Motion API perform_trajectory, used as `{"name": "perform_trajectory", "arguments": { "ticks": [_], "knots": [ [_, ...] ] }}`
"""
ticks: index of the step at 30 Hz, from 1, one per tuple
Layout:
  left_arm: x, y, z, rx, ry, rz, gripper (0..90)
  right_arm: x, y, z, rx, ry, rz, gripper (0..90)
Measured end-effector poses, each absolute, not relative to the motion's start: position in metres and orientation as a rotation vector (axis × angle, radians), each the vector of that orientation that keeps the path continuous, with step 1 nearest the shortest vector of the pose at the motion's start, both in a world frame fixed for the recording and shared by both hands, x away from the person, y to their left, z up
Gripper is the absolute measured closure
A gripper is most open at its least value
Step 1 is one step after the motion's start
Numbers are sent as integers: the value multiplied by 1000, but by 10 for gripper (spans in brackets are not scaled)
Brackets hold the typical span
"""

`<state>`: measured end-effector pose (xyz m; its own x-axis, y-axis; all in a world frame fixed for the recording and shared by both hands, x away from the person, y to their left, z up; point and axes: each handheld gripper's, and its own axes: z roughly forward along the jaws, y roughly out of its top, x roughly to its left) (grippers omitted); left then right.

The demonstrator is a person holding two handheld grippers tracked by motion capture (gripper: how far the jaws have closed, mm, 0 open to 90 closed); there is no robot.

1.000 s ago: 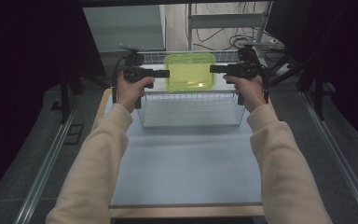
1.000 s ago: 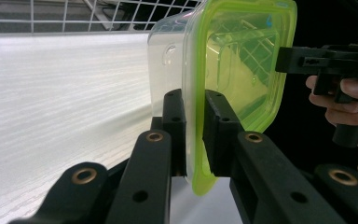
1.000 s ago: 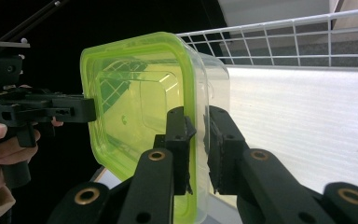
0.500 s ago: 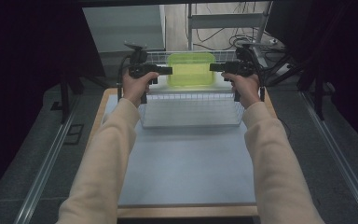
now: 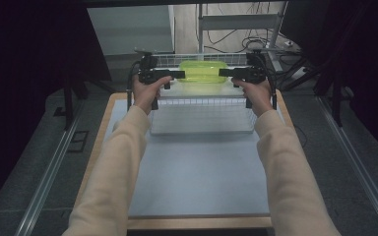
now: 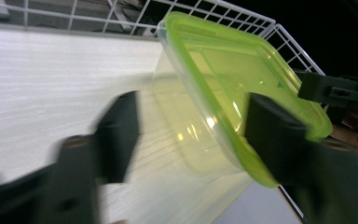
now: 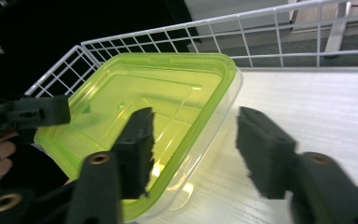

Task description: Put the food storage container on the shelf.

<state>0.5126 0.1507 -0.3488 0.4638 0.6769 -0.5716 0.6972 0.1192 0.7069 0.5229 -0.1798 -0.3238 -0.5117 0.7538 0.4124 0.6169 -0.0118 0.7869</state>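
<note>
Left gripper point(image 5: 181, 74) jaws had just been opening, stood wide, container point(image 5: 203, 71) end between them but pads off it. In the left gripper view the gripper point(image 6: 191, 128) straddled the lid point(image 6: 242, 88) edge with visible gaps on both sides, left jaw motion-blurred. Right gripper point(image 5: 222, 73) same story: jaws had just been opening, wide apart. In the right gripper view the gripper point(image 7: 193, 149) had one jaw over the lid point(image 7: 135, 102) and one out beside the clear wall, neither pressing. Nothing held by either one

Container sat on the pale floor of a white wire basket point(image 5: 202, 118), toward its far side, between the two grippers. Basket stood at the far end of a table point(image 5: 197, 172) with a light grey-blue top and wooden edge. Dark curtains left and right, grey floor with metal rails beside the table, shelf frame and loose cables point(image 5: 256, 42) behind

Container: rectangular, rounded corners, clear body with a yellow-green tint, lime-green lid seated on top, looked empty. Person's cream sleeves point(image 5: 113, 162) came in from the bottom, one hand on each gripper
</note>
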Motion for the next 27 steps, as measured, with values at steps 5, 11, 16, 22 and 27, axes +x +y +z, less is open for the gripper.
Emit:
{"name": "perform_trajectory", "arguments": {
  "ticks": [5,11,16,22,27],
  "knots": [
    [508,157,-351,1527,1199,-16,168,513,-184,-323,1432,2034,1618,342],
    [491,159,-340,1559,1140,24,161,498,-189,-313,1303,2071,1644,306],
    [471,163,-331,1573,1100,74,165,486,-193,-311,1240,2102,1650,288],
    [441,162,-324,1627,1014,100,170,470,-201,-314,1189,2138,1678,272],
    [415,164,-326,1644,991,119,170,453,-209,-325,1140,2176,1676,268]
  ]
}}
